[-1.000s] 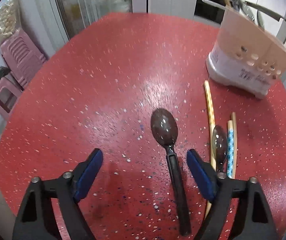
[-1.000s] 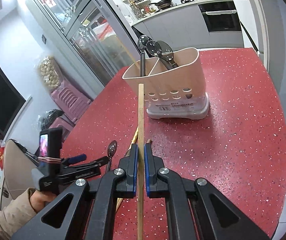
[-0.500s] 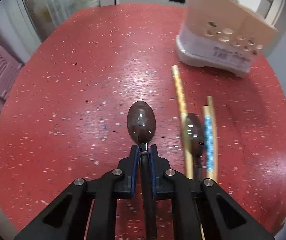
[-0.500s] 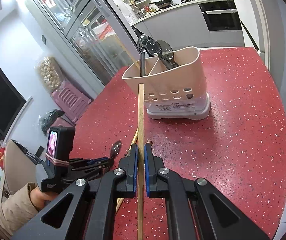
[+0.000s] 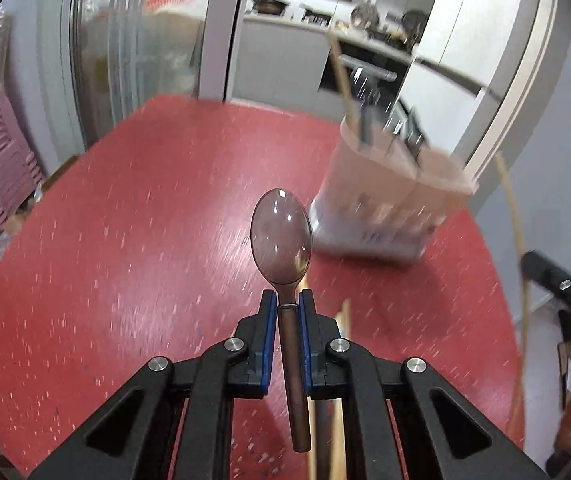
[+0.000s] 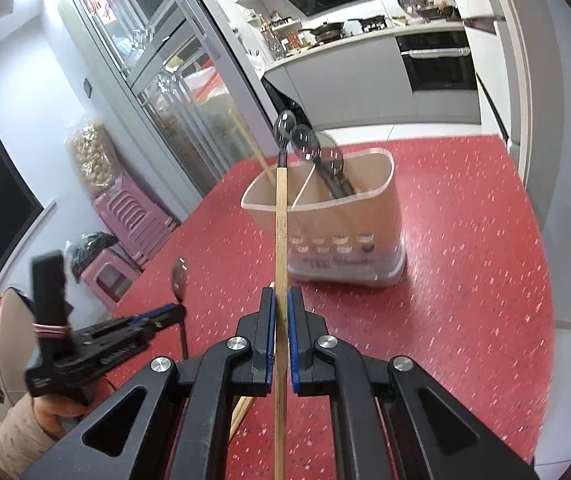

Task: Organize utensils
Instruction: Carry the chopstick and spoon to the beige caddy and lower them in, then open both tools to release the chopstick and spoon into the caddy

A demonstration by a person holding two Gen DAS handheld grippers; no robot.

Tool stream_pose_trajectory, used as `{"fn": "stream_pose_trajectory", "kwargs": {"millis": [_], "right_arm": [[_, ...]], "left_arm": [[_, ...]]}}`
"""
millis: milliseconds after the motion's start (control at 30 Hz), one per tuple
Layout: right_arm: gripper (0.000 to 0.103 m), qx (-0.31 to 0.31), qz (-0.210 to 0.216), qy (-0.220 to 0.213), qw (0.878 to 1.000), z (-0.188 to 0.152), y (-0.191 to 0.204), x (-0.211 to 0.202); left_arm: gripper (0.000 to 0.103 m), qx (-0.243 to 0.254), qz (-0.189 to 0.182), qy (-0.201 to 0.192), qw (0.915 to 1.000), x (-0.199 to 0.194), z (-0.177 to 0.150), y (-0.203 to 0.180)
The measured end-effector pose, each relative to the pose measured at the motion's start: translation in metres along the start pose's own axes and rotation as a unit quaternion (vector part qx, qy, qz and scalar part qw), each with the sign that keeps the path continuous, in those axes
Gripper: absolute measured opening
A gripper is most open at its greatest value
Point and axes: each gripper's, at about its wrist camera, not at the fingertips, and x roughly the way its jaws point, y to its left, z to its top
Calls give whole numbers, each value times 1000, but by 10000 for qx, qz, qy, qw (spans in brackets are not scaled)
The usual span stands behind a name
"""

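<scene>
Both grippers loaded over the red table (image 5: 125,240).

The left gripper (image 5: 286,300) pinches a dark spoon (image 5: 281,236) by its neck, bowl forward. The right gripper (image 6: 280,300) pinches an upright chopstick (image 6: 281,240). The holder (image 6: 345,216) stands far right, containing spoons (image 6: 301,140). More chopsticks (image 5: 341,320) lie on the table near the grippers.

Red tabletop (image 6: 465,280) w/ white speckles, rounded edge. Beige divided utensil caddy (image 6: 349,220) on a white base stands directly on it, toward the far side; spoons & a chopstick stick up out of it. Near edge: a few chopsticks (image 5: 343,320) lie flat on the top, mostly hidden; one end also peeks out in the right wrist view (image 6: 271,285). Left wrist view is motion-blurred, so exact count unclear.
</scene>
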Motion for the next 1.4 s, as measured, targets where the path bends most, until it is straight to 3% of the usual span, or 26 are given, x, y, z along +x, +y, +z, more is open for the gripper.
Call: {"fn": "stream_pose_trajectory", "kwargs": {"millis": [267, 633, 967, 1400], "right_arm": [[6, -132, -231, -324, 9991, 41, -2, -1], [6, -223, -438, -1108, 9926, 122, -5, 6], [6, -255, -643, -1629, 9842, 160, -17, 43], [6, -911, -1176, -2056, 9673, 145, -23, 91]], "left_arm": [[37, 85, -442, -680, 9967, -31, 63, -19], [36, 226, -712, -1481, 9861, -31, 146, -45], [36, 368, -615, -1739, 9822, 11, 164, -60], [36, 543, -342, -1960, 9785, 53, 151, -62]]}}
